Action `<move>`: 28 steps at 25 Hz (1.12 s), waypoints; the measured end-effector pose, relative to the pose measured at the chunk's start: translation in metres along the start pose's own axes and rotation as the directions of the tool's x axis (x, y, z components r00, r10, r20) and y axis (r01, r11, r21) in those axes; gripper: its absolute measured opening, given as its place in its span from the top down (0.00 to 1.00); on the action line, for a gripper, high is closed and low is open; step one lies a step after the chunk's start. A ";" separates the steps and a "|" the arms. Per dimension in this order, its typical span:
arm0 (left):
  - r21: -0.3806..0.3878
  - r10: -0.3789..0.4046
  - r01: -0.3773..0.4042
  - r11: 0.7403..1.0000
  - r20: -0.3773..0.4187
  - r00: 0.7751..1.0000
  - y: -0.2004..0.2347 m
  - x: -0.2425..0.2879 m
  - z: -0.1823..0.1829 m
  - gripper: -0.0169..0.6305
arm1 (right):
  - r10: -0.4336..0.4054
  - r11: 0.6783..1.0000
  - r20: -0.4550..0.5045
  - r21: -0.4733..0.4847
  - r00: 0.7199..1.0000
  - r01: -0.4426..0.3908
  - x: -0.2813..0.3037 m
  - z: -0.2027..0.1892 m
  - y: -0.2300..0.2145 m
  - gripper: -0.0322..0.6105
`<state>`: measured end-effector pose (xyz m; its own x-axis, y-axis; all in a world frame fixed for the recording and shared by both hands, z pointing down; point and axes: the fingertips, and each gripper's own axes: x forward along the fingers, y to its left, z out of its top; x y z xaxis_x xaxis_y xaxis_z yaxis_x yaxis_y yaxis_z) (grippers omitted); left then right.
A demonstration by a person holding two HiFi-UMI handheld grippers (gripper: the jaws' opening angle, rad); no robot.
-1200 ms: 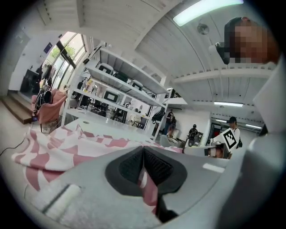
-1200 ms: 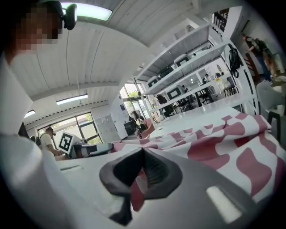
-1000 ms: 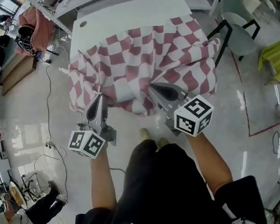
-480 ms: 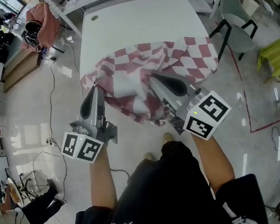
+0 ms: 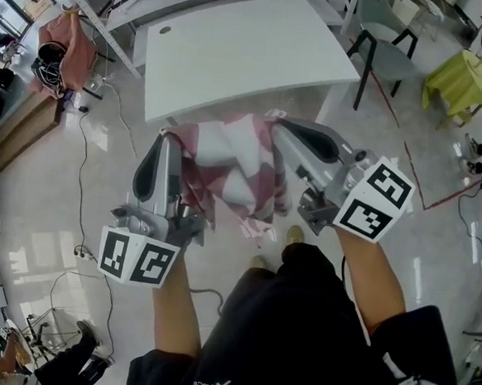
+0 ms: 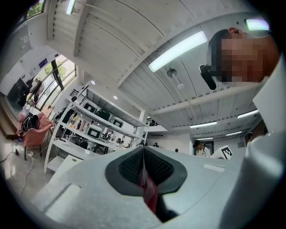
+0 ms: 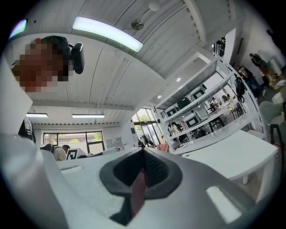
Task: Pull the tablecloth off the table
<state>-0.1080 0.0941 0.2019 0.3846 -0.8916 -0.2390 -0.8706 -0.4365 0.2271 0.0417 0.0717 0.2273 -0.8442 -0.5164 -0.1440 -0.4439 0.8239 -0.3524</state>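
Note:
The red-and-white checked tablecloth hangs bunched in the air between my two grippers, in front of the white table, whose top is bare. My left gripper is shut on the cloth's left part; a red fold is pinched between its jaws. My right gripper is shut on the cloth's right part, and a strip of red cloth shows between its pads. Both grippers point upward, toward the ceiling.
A grey chair stands right of the table, with a yellow-green cloth farther right. White shelving and a bench lie behind the table. Cables run over the floor at left. A second person's legs are at bottom left.
The cloth slid off the table top toward me and now hangs gathered between the grippers. Both grippers have lifted and tilted upward, and the table top has come bare.

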 end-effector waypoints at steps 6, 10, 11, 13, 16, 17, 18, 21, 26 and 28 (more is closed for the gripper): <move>0.015 0.015 -0.016 1.000 0.026 1.000 -0.029 -0.022 0.019 0.96 | 0.027 0.999 0.038 0.028 0.999 -0.028 -0.030 0.015 0.022 0.95; 0.019 0.033 -0.034 0.999 0.018 0.999 -0.041 -0.027 0.018 0.96 | 0.026 1.000 0.038 0.009 0.999 -0.026 -0.042 0.022 0.023 0.95; 0.020 0.033 -0.033 0.999 0.017 0.999 -0.045 -0.027 0.016 0.96 | 0.024 1.000 0.039 0.001 0.999 -0.025 -0.046 0.024 0.022 0.95; 0.016 0.029 -0.030 0.999 0.018 0.999 -0.055 -0.024 0.011 0.96 | 0.022 1.000 0.042 -0.016 0.999 -0.021 -0.056 0.027 0.019 0.95; -0.002 0.024 -0.024 1.000 0.015 1.000 -0.071 -0.021 0.002 0.96 | 0.009 1.000 0.048 -0.030 0.999 -0.007 -0.072 0.031 0.012 0.95; -0.005 0.021 -0.021 1.000 0.014 1.000 -0.075 -0.020 0.000 0.96 | 0.005 0.999 0.053 -0.032 0.999 -0.003 -0.075 0.033 0.010 0.95; -0.008 0.018 -0.018 1.000 0.011 1.000 -0.078 -0.020 -0.002 0.96 | 0.001 0.999 0.057 -0.036 0.998 0.001 -0.078 0.035 0.009 0.95; -0.015 0.009 -0.009 1.000 0.002 1.000 -0.087 -0.016 -0.009 0.96 | -0.018 0.999 0.069 -0.048 0.997 0.021 -0.088 0.038 0.002 0.95; -0.018 -0.007 0.007 1.000 -0.009 1.000 -0.101 -0.004 -0.023 0.96 | -0.056 0.995 0.066 -0.075 0.996 0.060 -0.103 0.037 -0.017 0.95; -0.022 -0.012 0.012 1.000 -0.011 1.000 -0.100 -0.003 -0.025 0.96 | -0.067 0.994 0.062 -0.078 0.996 0.071 -0.103 0.035 -0.019 0.95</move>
<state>-0.0145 0.1373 0.2031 0.3986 -0.8875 -0.2314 -0.8590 -0.4496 0.2449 0.1479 0.1013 0.2164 -0.7924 -0.5837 -0.1771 -0.5250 0.8005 -0.2889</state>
